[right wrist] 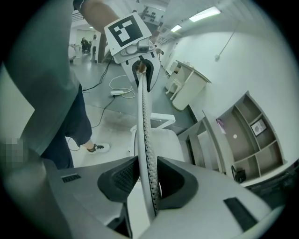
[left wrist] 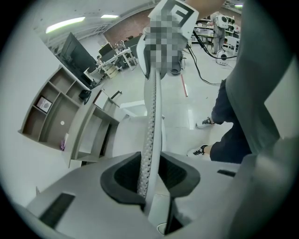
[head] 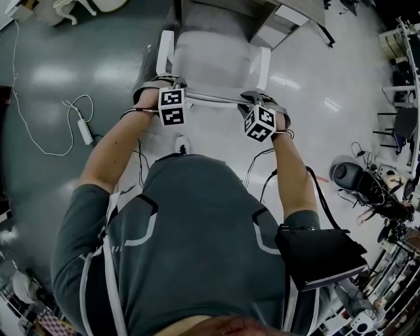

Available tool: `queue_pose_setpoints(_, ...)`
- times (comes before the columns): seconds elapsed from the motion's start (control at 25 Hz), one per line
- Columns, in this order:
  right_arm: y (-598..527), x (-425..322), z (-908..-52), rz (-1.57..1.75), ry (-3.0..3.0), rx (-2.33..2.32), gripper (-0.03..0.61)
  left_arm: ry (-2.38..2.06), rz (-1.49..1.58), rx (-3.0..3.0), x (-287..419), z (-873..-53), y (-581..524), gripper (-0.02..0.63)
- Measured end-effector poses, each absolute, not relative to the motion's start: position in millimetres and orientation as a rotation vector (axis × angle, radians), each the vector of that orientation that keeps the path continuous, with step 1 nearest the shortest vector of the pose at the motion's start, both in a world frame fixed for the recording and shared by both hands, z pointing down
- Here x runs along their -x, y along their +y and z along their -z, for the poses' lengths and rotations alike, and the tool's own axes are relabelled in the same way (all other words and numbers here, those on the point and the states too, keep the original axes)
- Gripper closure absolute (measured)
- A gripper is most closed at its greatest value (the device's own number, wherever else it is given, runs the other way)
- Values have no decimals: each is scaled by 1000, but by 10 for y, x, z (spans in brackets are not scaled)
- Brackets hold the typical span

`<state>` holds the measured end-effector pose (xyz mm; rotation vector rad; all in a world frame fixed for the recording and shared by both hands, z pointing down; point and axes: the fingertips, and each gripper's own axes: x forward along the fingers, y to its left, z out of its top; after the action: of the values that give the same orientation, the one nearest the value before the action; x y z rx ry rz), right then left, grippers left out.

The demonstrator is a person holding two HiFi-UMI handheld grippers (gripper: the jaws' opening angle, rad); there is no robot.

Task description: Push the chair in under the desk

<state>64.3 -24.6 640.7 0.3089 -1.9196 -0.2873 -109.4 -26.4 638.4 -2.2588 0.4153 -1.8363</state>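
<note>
Left tongs [left wrist: 149,176] and right tongs [right wrist: 147,181] are clenched on the chair [head: 210,59] back's top edge, spread apart for a straight push. The chair stands at the table [head: 292,14] front edge, seat not yet under.

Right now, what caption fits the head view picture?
The left gripper and right gripper clamp the backrest of the white chair.
</note>
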Motion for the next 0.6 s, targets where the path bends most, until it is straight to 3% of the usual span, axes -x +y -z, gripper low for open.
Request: queue_pose_setpoints(0.6,-557,-269,-6437,240,-1857,-429,444,335,1791,2233,1469,-6378,-676,502)
